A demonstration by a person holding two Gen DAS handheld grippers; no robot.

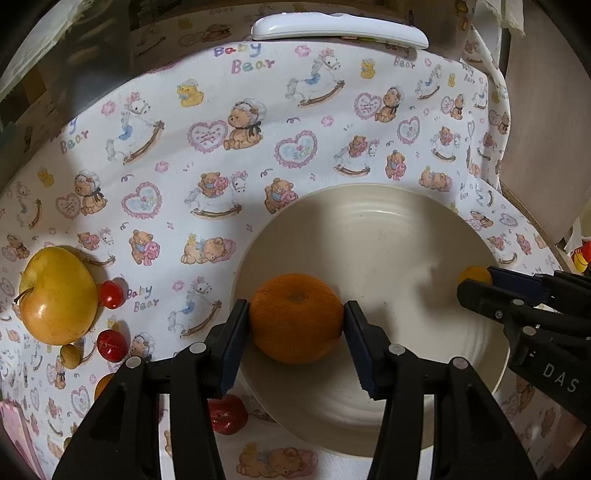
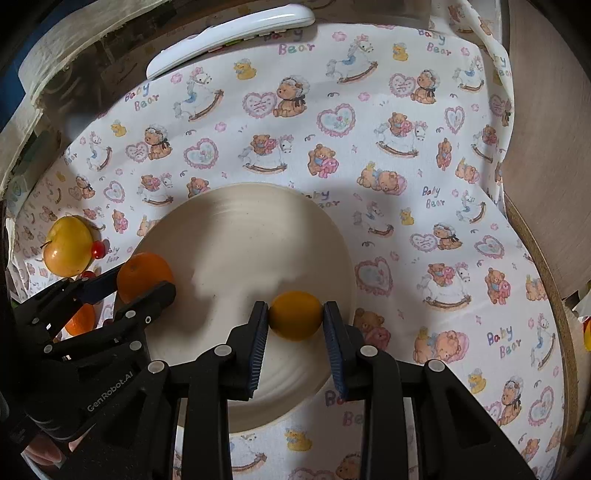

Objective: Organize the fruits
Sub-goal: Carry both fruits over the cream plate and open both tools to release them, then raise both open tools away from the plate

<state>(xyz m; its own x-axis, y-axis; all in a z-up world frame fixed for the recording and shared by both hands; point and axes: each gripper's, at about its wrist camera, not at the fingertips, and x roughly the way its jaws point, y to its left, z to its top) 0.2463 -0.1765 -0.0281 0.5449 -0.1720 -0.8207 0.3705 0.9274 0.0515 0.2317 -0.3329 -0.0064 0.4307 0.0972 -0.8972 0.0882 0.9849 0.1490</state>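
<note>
My left gripper (image 1: pixel 297 317) is shut on an orange (image 1: pixel 295 316), held over the left part of a cream plate (image 1: pixel 388 236). My right gripper (image 2: pixel 295 314) is shut on a small yellow-orange fruit (image 2: pixel 295 314) over the plate's (image 2: pixel 236 229) right rim. In the left wrist view that small fruit (image 1: pixel 472 275) shows at the right gripper's tips (image 1: pixel 476 282). The right wrist view shows the orange (image 2: pixel 144 275) between the left gripper's fingers (image 2: pixel 162 291). A yellow apple (image 1: pixel 57 295) lies on the cloth at the left, with several red cherry-like fruits (image 1: pixel 111 294) beside it.
A bear-print cloth (image 1: pixel 207 155) covers the table. A white remote (image 1: pixel 340 29) lies at the far edge. Another small orange fruit (image 2: pixel 79 319) sits behind the left gripper. A tan round fruit (image 1: pixel 70 355) lies near the apple. The table's wooden edge (image 2: pixel 535 251) curves along the right.
</note>
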